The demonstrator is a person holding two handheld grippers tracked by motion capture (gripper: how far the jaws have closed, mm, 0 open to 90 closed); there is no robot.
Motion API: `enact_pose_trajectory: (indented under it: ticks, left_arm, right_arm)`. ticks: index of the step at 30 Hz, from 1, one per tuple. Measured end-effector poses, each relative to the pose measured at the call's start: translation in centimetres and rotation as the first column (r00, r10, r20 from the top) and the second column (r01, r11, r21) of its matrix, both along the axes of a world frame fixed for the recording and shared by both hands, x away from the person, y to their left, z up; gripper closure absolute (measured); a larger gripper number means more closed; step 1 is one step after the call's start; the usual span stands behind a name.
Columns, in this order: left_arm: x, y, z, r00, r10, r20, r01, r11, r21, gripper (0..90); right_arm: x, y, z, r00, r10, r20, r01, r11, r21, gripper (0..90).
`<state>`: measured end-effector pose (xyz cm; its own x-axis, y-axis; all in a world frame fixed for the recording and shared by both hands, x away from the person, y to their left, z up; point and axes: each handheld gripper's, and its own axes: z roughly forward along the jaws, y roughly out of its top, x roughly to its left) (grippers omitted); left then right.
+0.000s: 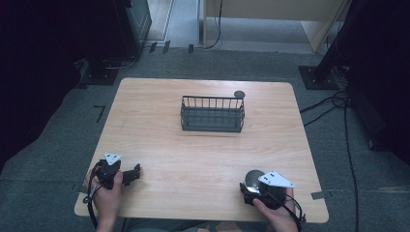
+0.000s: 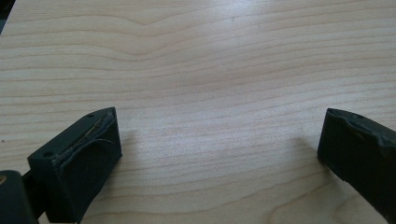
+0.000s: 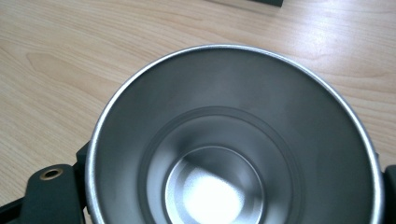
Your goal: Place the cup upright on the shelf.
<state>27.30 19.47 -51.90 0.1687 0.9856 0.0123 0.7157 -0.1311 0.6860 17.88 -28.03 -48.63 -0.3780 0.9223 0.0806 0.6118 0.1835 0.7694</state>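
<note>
Right gripper view looks straight down into the round, shiny steel cup [image 3: 236, 140], with your right gripper [image 3: 233, 186] closed around its lower wall, a dark pad edge peeking out on either side of the rim. From the high view, that cup [image 1: 253, 179] sits near the bench's [image 1: 203, 159] front edge, toward the front right corner, and your right gripper [image 1: 251, 189] is clamped on it there.

Watch the grip: smooth, curved metal against flat pads is, I'd judge, prone to slipping or rotating once you lift, and a tilt would let the cup drop back onto the wood or roll off that near edge.

If the dark wire basket [image 1: 212, 114] near the back middle of the bench is where it goes, its raised rim could catch the cup's base on a low carry, so clear it well. A small dark round thing [image 1: 239, 94] sits right behind the basket's rear right corner; avoid nudging it.

Your left gripper [image 2: 219, 154] hangs open over bare wood near the front left corner, holding nothing.
</note>
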Motion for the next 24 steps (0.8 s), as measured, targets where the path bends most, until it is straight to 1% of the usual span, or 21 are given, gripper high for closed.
enact_pose_trajectory:
  ticks: [7, 17, 18, 19, 24]
  left_arm:
    - [0.0, 0.0, 0.0, 1.0, 0.0, 0.0, 0.0, 1.0, 0.0, 0.0]
    - [0.0, 0.0, 0.0, 1.0, 0.0, 0.0, 0.0, 1.0, 0.0, 0.0]
    - [0.0, 0.0, 0.0, 1.0, 0.0, 0.0, 0.0, 1.0, 0.0, 0.0]
    - [0.0, 0.0, 0.0, 1.0, 0.0, 0.0, 0.0, 1.0, 0.0, 0.0]
    - [0.0, 0.0, 0.0, 1.0, 0.0, 0.0, 0.0, 1.0, 0.0, 0.0]
  right_arm:
    - [0.7, 0.0, 0.9, 0.9998, -0.007, 0.019, 0.007, 0.9999, -0.009, 17.5]
    - [2.2, 0.3, 2.5, 0.9989, -0.01, 0.047, 0.012, 0.9996, -0.025, 17.6]
    - [2.5, 0.4, 2.8, 0.9984, -0.007, 0.055, 0.008, 0.9996, -0.026, 17.6]
    - [2.5, 0.4, 2.8, 0.9984, -0.007, 0.055, 0.008, 0.9996, -0.026, 17.6]
    - [3.0, 0.7, 3.5, 0.9978, 0.004, 0.067, 0.0, 0.9989, -0.048, 17.6]
